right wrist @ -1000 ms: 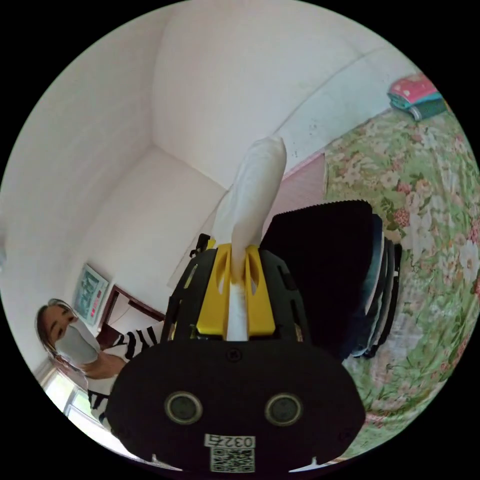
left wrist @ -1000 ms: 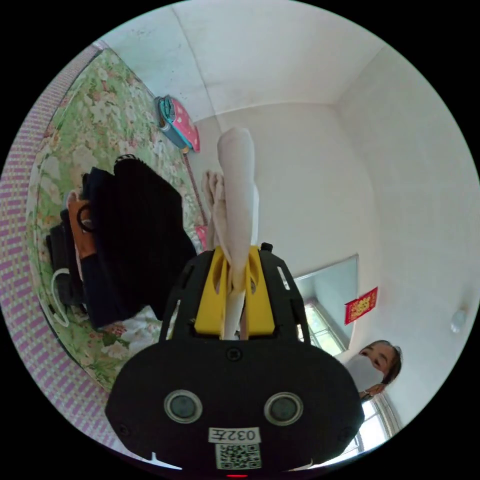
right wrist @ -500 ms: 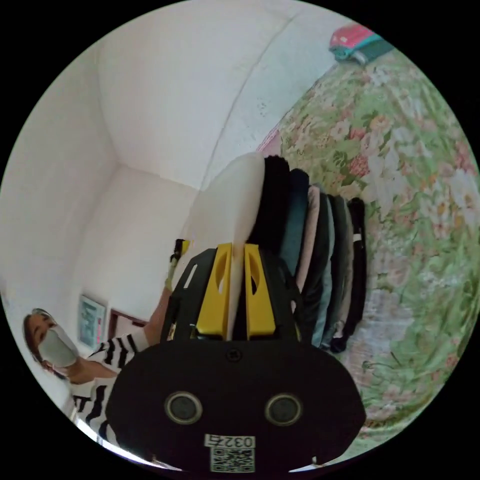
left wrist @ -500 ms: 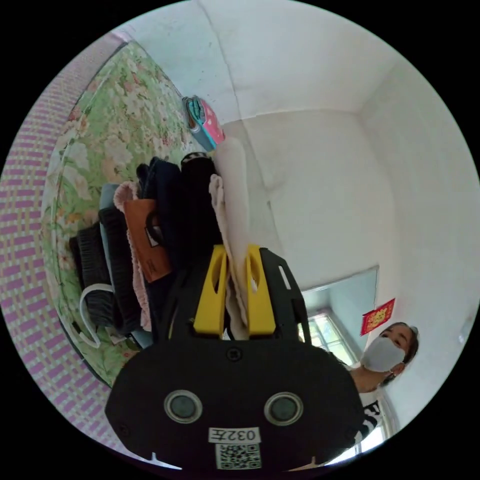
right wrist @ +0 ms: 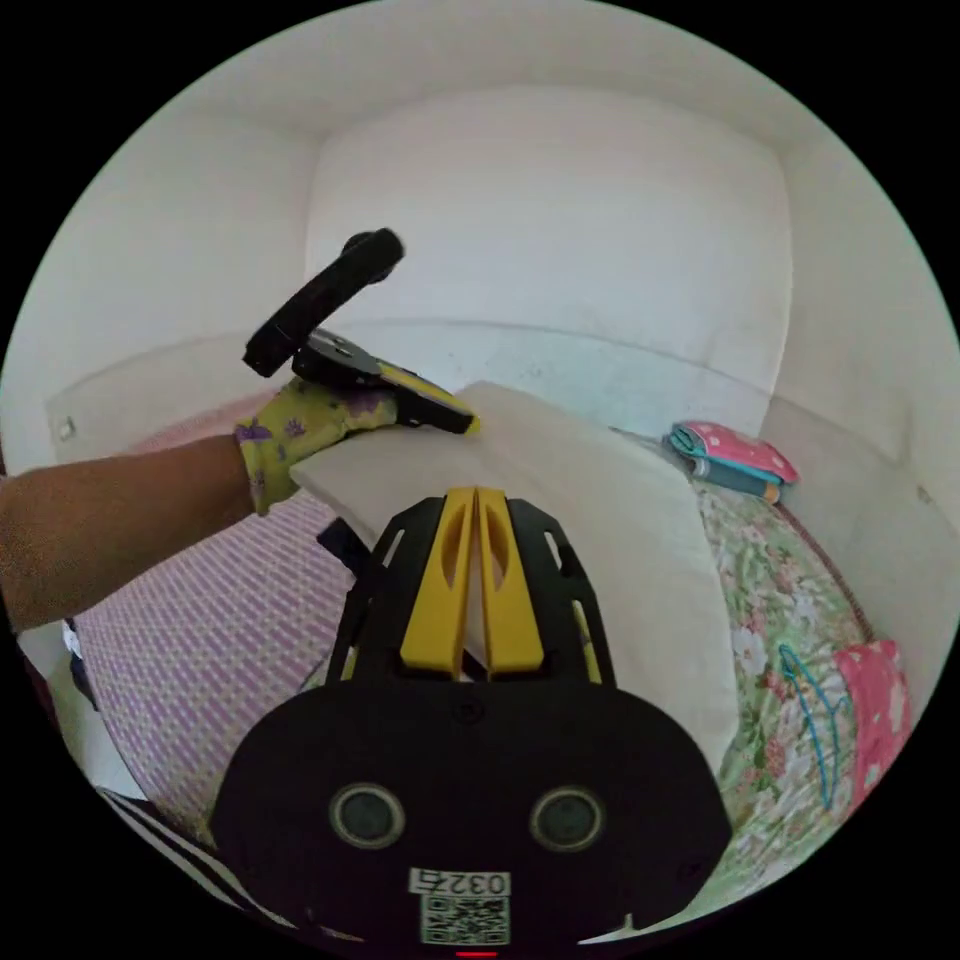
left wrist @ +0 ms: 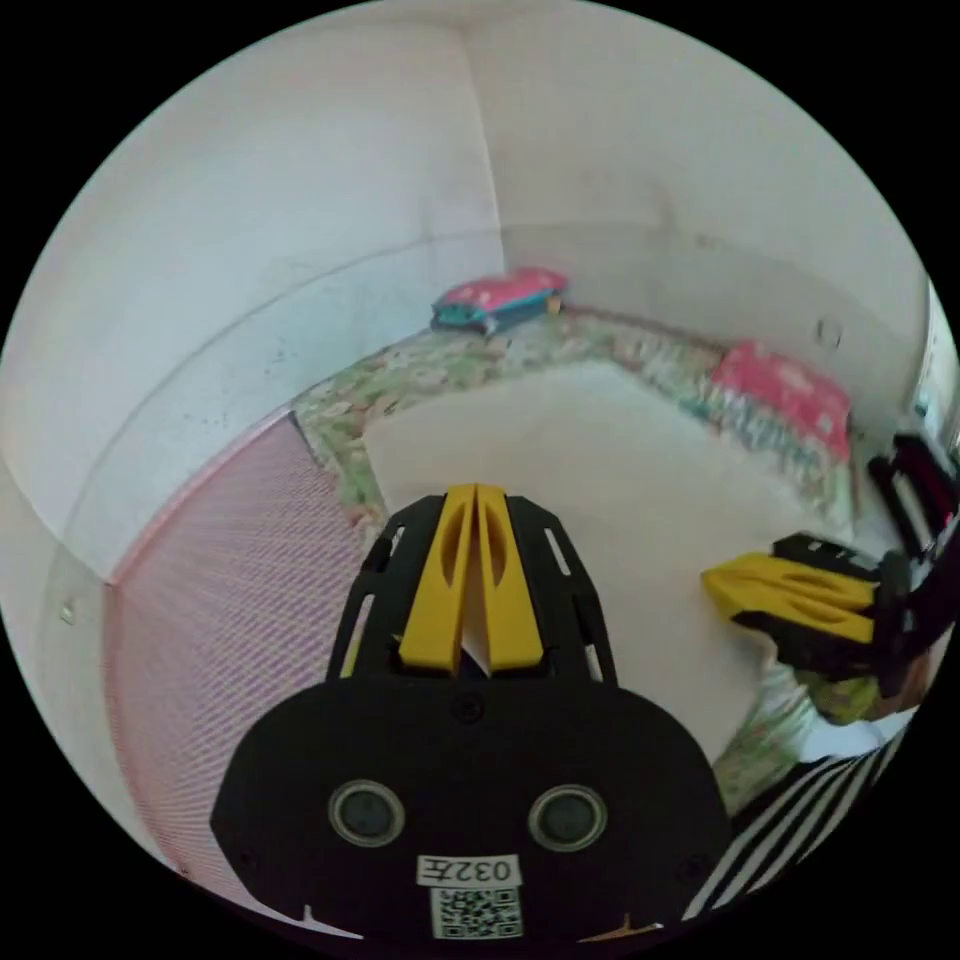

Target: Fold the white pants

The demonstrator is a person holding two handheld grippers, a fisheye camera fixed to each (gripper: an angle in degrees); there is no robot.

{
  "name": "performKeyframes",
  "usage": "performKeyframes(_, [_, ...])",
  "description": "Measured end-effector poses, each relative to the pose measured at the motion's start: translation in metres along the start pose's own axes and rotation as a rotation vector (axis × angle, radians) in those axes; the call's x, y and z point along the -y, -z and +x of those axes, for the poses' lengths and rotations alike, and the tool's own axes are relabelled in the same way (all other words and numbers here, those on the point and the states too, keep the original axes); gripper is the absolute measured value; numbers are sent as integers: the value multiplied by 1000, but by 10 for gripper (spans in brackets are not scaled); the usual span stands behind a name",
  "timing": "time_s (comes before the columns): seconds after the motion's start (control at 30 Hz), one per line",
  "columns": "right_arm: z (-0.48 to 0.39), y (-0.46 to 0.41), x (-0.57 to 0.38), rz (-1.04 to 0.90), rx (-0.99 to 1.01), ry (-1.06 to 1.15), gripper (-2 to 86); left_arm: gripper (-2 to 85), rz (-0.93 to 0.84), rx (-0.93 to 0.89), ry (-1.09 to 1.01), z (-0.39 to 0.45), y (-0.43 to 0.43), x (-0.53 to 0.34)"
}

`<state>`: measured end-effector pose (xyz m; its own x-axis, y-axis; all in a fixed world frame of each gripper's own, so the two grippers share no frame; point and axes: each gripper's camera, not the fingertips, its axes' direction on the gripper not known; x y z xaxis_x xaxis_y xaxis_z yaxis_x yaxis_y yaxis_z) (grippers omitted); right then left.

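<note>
The white pants (left wrist: 600,480) lie folded into a flat rectangle on the floral sheet (right wrist: 790,640), near the wall side of the bed, with a purple woven mat (left wrist: 220,620) along one edge. In the left gripper view, the left gripper (left wrist: 477,495) has its yellow jaws pressed together at the near edge of the pants; I cannot tell if any cloth is caught between them. The right gripper (left wrist: 715,583) comes in from the right of that view, jaws closed, its tip over the pants' other edge. In the right gripper view its own jaws (right wrist: 477,497) meet at the pants' edge, and the left gripper, held in a yellow glove (right wrist: 290,430), touches the far corner. A pink bundle (right wrist: 730,455) sits at the sheet's far corner
</note>
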<state>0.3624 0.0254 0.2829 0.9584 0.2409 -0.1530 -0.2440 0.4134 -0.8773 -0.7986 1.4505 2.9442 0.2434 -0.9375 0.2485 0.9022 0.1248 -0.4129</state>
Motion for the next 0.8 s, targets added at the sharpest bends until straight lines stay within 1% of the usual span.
performKeyframes(0.03, [-12, -26, -6, -54, -61, 12, -8, -10, 60, 64, -18, 9, -7, -22])
performKeyframes(0.07, [-19, -49, -15, -80, -80, 14, -9, -10, 107, 117, 6, 13, -9, -42])
performKeyframes(0.13, [-18, -70, -30, -74, -30, -9, -10, -10, 146, 155, 45, 13, -13, -69])
performKeyframes(0.17, [-12, -84, -39, -78, 32, -45, -10, -10, 171, 107, 102, 4, -14, -84])
performKeyframes(0.23, [-9, -103, -48, -79, 70, -57, -10, -10, 217, 29, 177, -12, -12, -102])
performKeyframes(0.3, [-15, -118, -55, -87, 27, -8, -10, -10, 206, 66, 161, -9, -6, -106])
performKeyframes(0.37, [-9, -134, -68, -85, -21, 12, -10, -10, 145, 156, 58, 8, 8, -92])
performKeyframes(0.4, [-4, -137, -72, -86, -17, 5, -10, -10, 129, 163, 41, 11, 12, -87])
performKeyframes(0.47, [23, -149, -85, -99, 58, -61, -10, -10, 72, 138, 30, 11, 32, -71])
performKeyframes(0.6, [50, -158, -95, -136, 124, -46, -10, -10, 17, 53, 53, -6, 77, -58])
performKeyframes(0.63, [56, -149, -101, -81, 125, -47, -10, -10, 66, 38, 64, -12, 102, -62])
performKeyframes(0.67, [62, -140, -109, -25, 141, -49, -10, -10, 169, 26, 76, -16, 132, -73])
performKeyframes(0.73, [67, -134, -126, 8, 183, -42, -10, -10, 269, -31, 113, -23, 173, -97])
performKeyframes(0.8, [66, -142, -150, -16, 245, -35, -10, -10, 310, -93, 140, -27, 207, -132])
